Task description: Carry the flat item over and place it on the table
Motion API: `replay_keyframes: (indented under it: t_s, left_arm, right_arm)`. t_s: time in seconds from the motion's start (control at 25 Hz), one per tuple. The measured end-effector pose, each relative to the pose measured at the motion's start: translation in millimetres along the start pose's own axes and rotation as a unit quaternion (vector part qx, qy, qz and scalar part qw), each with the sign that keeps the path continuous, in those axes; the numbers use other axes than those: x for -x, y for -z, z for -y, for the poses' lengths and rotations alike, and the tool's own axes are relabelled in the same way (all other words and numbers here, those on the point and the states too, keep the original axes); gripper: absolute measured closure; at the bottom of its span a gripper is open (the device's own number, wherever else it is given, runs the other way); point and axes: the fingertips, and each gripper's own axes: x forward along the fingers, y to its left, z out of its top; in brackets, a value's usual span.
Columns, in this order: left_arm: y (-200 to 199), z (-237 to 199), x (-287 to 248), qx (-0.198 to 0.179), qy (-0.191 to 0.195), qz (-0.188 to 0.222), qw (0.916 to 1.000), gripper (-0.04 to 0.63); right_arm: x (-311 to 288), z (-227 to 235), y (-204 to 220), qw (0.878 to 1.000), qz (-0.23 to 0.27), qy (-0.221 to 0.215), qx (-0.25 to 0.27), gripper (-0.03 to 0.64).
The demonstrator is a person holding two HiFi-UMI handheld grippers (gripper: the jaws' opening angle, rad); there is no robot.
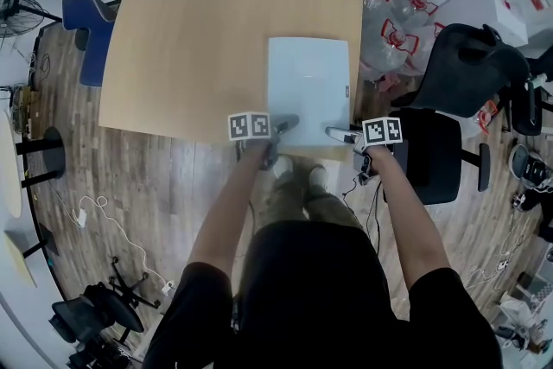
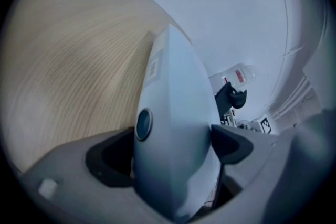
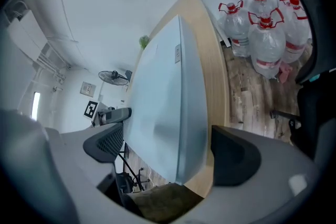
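Flat item (image 1: 307,86) lies on the table (image 1: 190,39) at its near right corner, long axis pointing straight away from the person. Left gripper (image 1: 278,138) and right gripper (image 1: 341,134) sit at its two near corners, equally close, jaws spread wide and gripping nothing (its edge sits between each pair). Looks placed; the clean exit is straight back along that axis.

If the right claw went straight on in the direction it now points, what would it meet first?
The flat pale panel on the table: it lies between the open jaws of the right claw, so its near edge would probably hit the claw's throat first.
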Motion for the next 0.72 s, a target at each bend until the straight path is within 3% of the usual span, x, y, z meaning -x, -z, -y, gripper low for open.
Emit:
replay_keyframes:
  t_s: [0.28,0.48,0.6,0.72]
  left_arm:
    - [3,4,0,0.009,-0.007,0.018,0.9998,0.123]
    - [-9,17,28,0.009,0.0,0.077,0.997,0.127]
    - [-14,39,53,-0.015,0.022,0.097,0.9949,0.127]
    - [-7,83,79,-0.072,0.07,0.109,0.9889,0.13]
  right_arm:
    - [16,1,0,0.999,0.027,-0.022,-0.005,0.115]
    - [36,-19,2,0.998,0.045,-0.038,0.017,0.118]
    - [62,-45,1,0.994,0.09,-0.056,0.035,0.14]
    - [95,-74,6,0.986,0.14,-0.065,0.063,0.157]
